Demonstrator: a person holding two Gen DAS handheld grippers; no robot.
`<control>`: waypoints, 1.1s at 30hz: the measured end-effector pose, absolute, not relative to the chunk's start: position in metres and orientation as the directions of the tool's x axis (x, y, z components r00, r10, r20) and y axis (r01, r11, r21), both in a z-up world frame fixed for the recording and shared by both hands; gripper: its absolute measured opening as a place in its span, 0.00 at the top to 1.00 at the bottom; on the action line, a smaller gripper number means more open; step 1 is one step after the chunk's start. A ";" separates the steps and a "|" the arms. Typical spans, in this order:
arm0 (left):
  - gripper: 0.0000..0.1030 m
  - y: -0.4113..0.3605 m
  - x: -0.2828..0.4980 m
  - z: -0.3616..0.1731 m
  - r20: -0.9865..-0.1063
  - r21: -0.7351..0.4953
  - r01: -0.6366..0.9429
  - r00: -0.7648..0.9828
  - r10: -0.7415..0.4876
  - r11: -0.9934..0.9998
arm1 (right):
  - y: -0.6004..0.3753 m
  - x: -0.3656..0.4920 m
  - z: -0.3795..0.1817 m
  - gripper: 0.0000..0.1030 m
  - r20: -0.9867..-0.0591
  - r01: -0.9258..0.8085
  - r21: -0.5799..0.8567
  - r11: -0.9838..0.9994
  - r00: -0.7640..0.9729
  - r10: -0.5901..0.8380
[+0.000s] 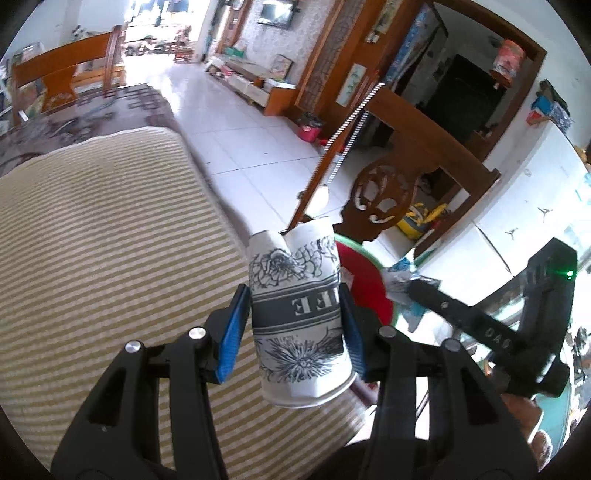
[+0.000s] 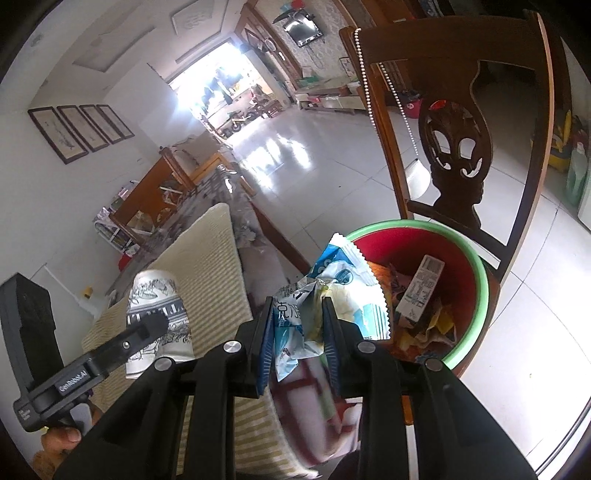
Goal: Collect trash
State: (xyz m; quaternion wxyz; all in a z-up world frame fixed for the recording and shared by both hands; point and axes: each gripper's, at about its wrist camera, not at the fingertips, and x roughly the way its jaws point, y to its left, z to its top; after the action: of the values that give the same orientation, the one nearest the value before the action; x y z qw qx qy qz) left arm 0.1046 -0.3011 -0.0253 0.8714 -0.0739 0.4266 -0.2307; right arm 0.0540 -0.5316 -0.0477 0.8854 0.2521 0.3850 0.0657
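Left hand-held gripper (image 1: 295, 317) clamps paper cup (image 1: 299, 314); right hand-held gripper (image 2: 299, 321) pinches wrapper (image 2: 332, 291).

We see a striped yellow-and-cream cloth (image 1: 110, 236) spread over the table, a carved wooden chair (image 2: 458, 147) with a beaded chain (image 2: 373, 107) hung over its back, glossy white floor tiles (image 1: 236, 122), four framed pictures (image 2: 79, 129) and a wall-mounted television (image 2: 303, 27).
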 end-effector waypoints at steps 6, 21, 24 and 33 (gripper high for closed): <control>0.56 -0.330 0.123 -0.022 -0.689 -0.390 0.396 0.474 -0.549 0.831 | -0.549 0.065 -0.053 0.75 -0.652 0.122 0.485 0.866 0.711 0.265; 0.09 -0.328 0.104 0.000 -0.645 -0.279 0.426 0.581 -0.497 0.861 | -0.564 0.081 -0.073 0.39 -0.697 0.185 0.450 0.874 0.684 0.214; 0.05 -0.308 0.099 0.010 -0.625 -0.302 0.394 0.606 -0.492 0.868 | -0.555 0.077 -0.061 0.39 -0.685 0.168 0.451 0.877 0.694 0.220; 0.05 -0.234 0.055 0.036 -0.576 -0.259 0.279 0.723 -0.380 0.924 | -0.500 0.062 0.004 0.29 -0.580 0.047 0.459 0.887 0.772 0.259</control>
State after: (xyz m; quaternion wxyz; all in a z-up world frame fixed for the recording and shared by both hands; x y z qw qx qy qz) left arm 0.0546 -0.2340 0.0360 0.9251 -0.0773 0.3264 -0.1783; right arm 0.0616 -0.5003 0.0044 0.9126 0.2304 0.3326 0.0581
